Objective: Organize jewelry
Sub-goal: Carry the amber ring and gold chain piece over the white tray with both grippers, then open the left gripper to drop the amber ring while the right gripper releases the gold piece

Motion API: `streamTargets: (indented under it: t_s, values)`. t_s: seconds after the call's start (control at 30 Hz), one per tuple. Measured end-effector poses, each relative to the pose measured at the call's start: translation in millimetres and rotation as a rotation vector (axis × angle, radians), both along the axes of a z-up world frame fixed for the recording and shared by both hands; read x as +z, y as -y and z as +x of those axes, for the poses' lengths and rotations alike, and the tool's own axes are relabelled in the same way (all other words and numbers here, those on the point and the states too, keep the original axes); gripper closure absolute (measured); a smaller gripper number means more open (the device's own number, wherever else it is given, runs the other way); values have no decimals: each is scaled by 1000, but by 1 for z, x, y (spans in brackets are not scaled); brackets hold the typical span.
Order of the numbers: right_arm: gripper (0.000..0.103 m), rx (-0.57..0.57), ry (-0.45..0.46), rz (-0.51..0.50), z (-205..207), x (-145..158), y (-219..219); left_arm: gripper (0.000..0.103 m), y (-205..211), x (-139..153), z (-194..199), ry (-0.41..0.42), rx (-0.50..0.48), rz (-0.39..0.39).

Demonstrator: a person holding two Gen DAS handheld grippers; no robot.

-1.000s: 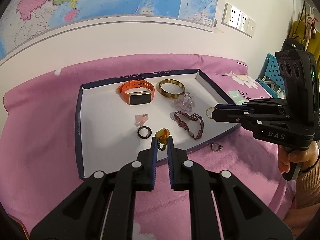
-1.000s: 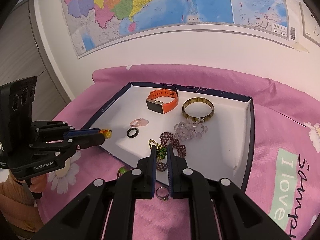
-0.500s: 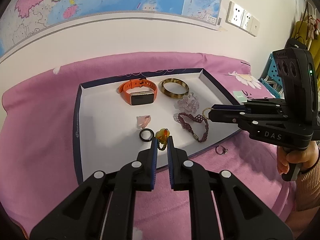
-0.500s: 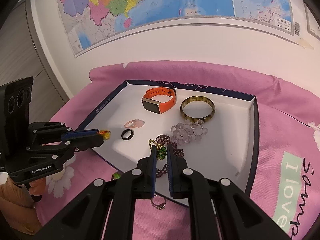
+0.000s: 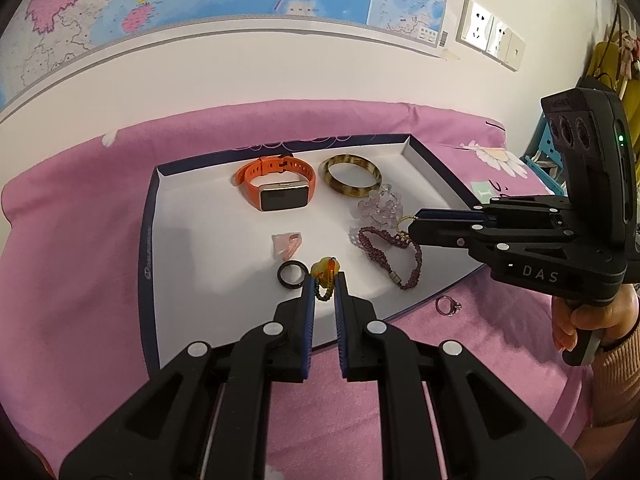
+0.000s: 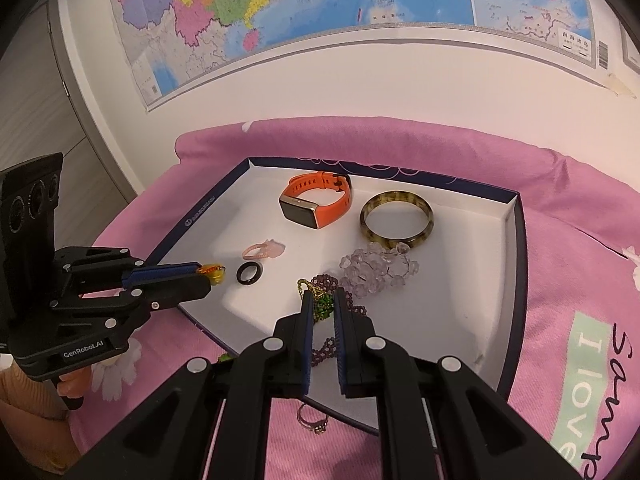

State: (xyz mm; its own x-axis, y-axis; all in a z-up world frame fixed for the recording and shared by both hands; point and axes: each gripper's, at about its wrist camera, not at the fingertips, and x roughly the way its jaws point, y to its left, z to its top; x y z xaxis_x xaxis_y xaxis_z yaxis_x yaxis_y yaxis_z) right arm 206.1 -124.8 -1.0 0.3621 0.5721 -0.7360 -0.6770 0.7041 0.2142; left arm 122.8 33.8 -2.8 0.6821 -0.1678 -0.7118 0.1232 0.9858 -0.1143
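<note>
A white tray (image 5: 192, 248) with a dark rim lies on a pink cloth. In it are an orange smartwatch (image 5: 276, 188), a brown bangle (image 5: 351, 176), a clear bead bracelet (image 5: 378, 206), a purple bead bracelet (image 5: 384, 248), a pink ring (image 5: 287, 243) and a black ring (image 5: 292, 275). My left gripper (image 5: 324, 280) is shut on an amber pendant with a gold chain (image 5: 326, 270), held over the tray's front. My right gripper (image 6: 320, 300) is shut on a green pendant with a gold chain (image 6: 322, 306), above the purple bracelet (image 6: 352, 304).
A ring with a stone (image 5: 448, 305) lies on the pink cloth just outside the tray's front edge; it also shows in the right wrist view (image 6: 312, 424). A small green object (image 6: 224, 358) lies on the cloth. A wall with a map stands behind.
Both grippers have advanced a little over the tray with their pendants still held. The right gripper has moved further in over the purple bracelet.
</note>
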Motion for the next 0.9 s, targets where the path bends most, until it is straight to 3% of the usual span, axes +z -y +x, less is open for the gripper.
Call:
streamTargets:
  t_s: [0.4, 0.73, 0.9]
  values:
    - [94, -6, -8, -9, 4, -5, -3, 93, 2, -3, 6, -10, 3, 10]
    - [94, -21, -28, -37, 14, -16, -11, 92, 3, -24, 23, -72, 8, 30]
    - [89, -38, -28, -36, 15, -18, -9, 85, 0, -24, 21, -63, 21, 27]
